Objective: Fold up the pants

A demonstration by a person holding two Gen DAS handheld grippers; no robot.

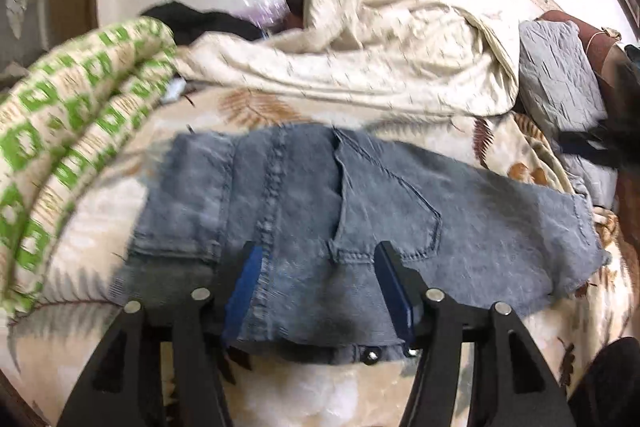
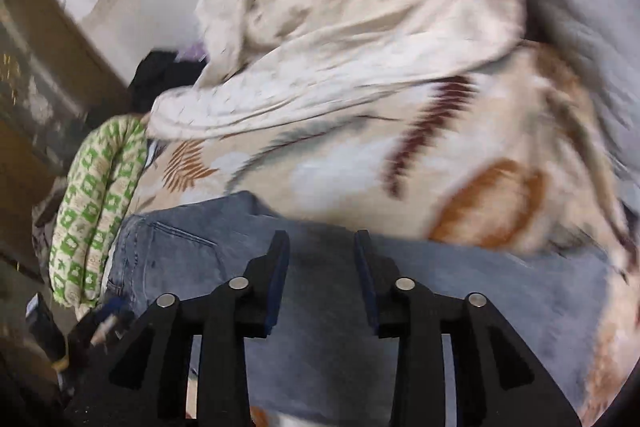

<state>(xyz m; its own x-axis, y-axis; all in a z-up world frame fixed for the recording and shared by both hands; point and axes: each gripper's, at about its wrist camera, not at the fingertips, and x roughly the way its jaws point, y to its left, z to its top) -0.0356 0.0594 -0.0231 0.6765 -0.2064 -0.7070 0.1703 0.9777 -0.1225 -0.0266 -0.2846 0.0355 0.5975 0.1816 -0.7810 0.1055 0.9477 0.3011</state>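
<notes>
Folded blue-grey jeans (image 1: 400,195) lie flat on a leaf-print bedspread (image 1: 260,107), back pocket facing up and frayed hems at the right. My left gripper (image 1: 318,251) hovers over their near edge. It is open, with its blue-padded fingers (image 1: 248,275) set wide apart and denim showing flat beneath the gap. In the blurred right wrist view the jeans (image 2: 180,247) stretch across the lower frame. My right gripper (image 2: 321,239) is above them, jaws apart with nothing pinched between them.
A rolled green-and-cream blanket (image 1: 60,131) lies left of the jeans. A crumpled cream blanket (image 1: 360,59) is piled behind them, with dark clothing (image 1: 192,19) at the back left. A grey pillow (image 1: 556,67) sits at the right. A white wall runs behind the bed.
</notes>
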